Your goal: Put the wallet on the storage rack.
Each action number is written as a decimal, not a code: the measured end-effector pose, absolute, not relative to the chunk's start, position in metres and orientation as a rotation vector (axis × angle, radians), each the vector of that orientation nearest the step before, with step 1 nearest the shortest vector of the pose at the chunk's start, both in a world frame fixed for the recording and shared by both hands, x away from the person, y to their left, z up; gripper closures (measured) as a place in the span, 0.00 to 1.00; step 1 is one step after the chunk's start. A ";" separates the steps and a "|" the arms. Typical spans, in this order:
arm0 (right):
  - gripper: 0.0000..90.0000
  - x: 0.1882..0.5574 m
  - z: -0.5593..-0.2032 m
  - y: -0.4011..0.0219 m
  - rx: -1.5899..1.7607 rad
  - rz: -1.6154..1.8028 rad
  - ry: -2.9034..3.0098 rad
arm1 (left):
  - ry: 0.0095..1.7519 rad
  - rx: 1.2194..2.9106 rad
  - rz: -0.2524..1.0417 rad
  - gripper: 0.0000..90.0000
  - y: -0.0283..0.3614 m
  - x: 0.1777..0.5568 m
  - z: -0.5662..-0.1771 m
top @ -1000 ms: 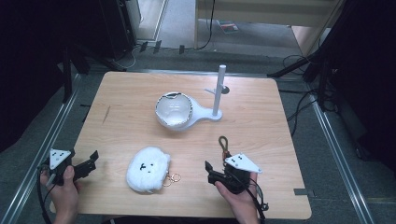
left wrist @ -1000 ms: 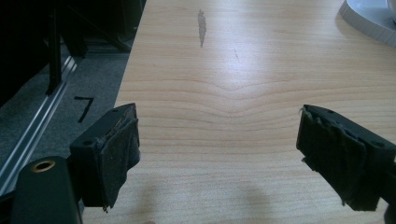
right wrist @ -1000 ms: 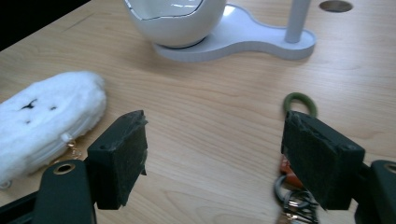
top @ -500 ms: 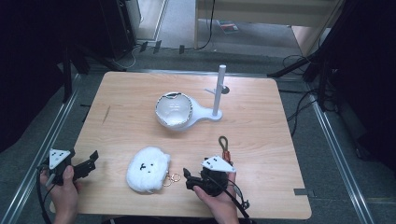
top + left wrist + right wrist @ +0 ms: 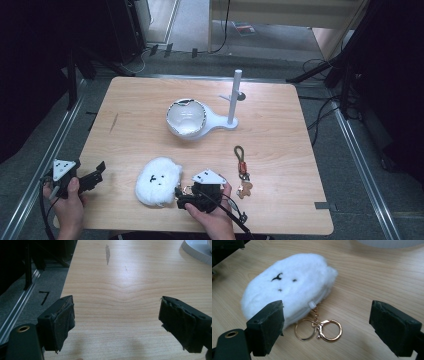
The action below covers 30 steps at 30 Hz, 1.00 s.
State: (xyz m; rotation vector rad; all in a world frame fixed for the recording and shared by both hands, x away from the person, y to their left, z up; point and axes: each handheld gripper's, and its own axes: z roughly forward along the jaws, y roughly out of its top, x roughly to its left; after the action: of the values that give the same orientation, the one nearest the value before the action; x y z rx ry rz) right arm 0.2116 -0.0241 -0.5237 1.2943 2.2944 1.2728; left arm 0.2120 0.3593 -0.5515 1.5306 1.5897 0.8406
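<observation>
Right gripper [image 5: 181, 198] is now moved left, beside the white plush pouch [image 5: 157, 180] at the near table [image 5: 300, 150] edge; its jaws have just been opening and stand wide, empty, framing the gold key rings [image 5: 319, 328]. Left gripper [image 5: 95, 172] waits open, holding nothing.

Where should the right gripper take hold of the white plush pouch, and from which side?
Probably at the gold ring and clasp hanging off the zipper end of the pouch. They lie flat on the table, right ahead of the open right gripper, so come in low from the near edge, one jaw on each side.
</observation>
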 end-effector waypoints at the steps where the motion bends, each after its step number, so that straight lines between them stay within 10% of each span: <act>1: 0.15 0.212 -0.524 -0.024 1.294 1.273 2.294 | 1.589 1.530 0.841 0.16 0.359 0.212 -0.552; 30: 0.16 0.252 -0.540 0.024 1.323 1.227 2.418 | 1.588 1.542 0.841 0.16 0.359 0.213 -0.552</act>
State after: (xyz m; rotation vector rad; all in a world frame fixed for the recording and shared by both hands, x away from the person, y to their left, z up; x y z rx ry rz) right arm 0.2518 0.0243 -0.5397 1.3226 2.4176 1.2275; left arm 0.2129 0.3587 -0.5517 1.5419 1.5882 0.8408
